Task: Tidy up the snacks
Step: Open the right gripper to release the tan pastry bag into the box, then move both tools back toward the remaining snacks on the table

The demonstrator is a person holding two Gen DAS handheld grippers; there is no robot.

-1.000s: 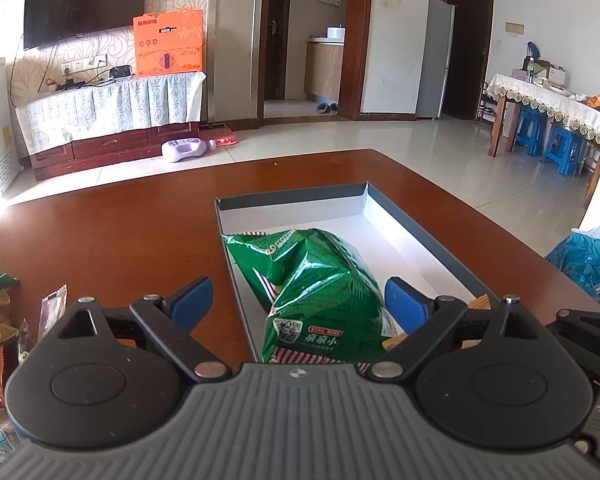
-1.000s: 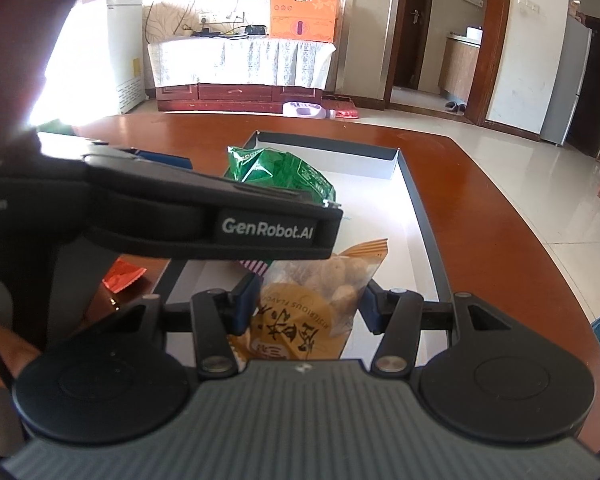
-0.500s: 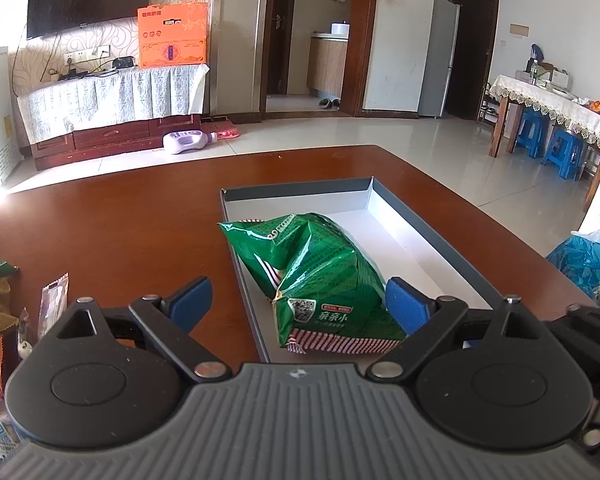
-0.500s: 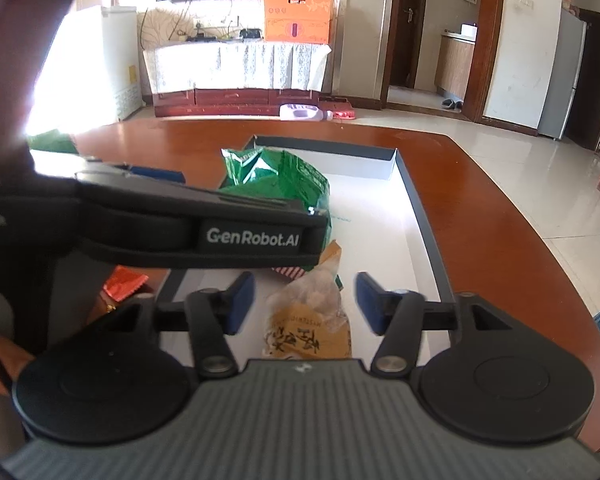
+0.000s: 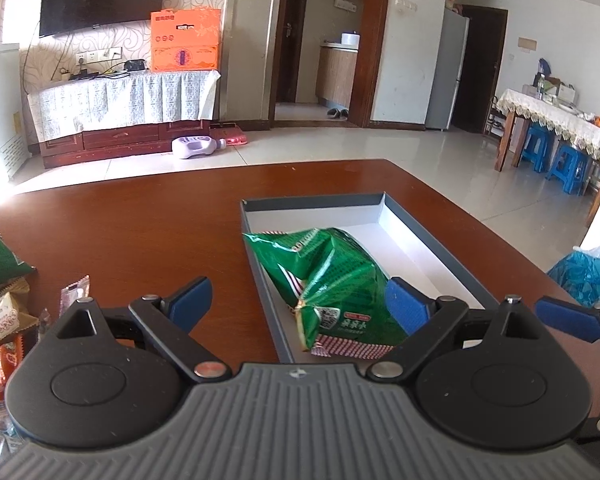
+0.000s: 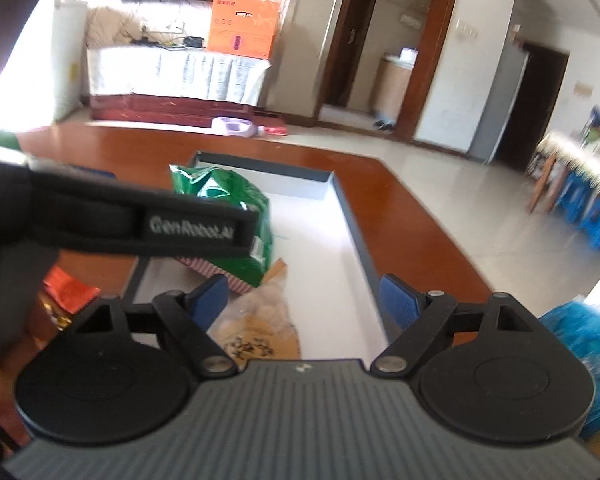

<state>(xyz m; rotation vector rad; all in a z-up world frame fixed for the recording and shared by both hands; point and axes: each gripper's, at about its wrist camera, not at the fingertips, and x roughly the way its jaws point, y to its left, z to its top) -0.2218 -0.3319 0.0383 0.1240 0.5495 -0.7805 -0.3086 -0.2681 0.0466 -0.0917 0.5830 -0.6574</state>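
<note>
Lying in the near end of the grey-walled box, the tan packet of puffed snacks sits flat on the white floor of the box, its far corner touching the green snack bag that rests along the box's left wall. The right gripper hangs just over the tan packet with its jaws opening; the packet lies between and below the blue pads, and neither pad presses on it. The left gripper stands wide apart and holds nothing; its right pad is close beside the green snack bag, seemingly without touching it, while its left pad is over the bare wooden surface.

Both packs look light, air-filled and crinkly, so they should give under a squeeze and slide easily on the smooth box floor. The contents are probably brittle, so a firm pinch on the belly risks crushing them. A better hold is likely the flat sealed edge: the striped bottom seam of the green bag, or the top corner of the tan packet. More small wrappers lie loose at the left edge of the surface, well apart from the box; these thin sachets seem flatter and harder to get under.
</note>
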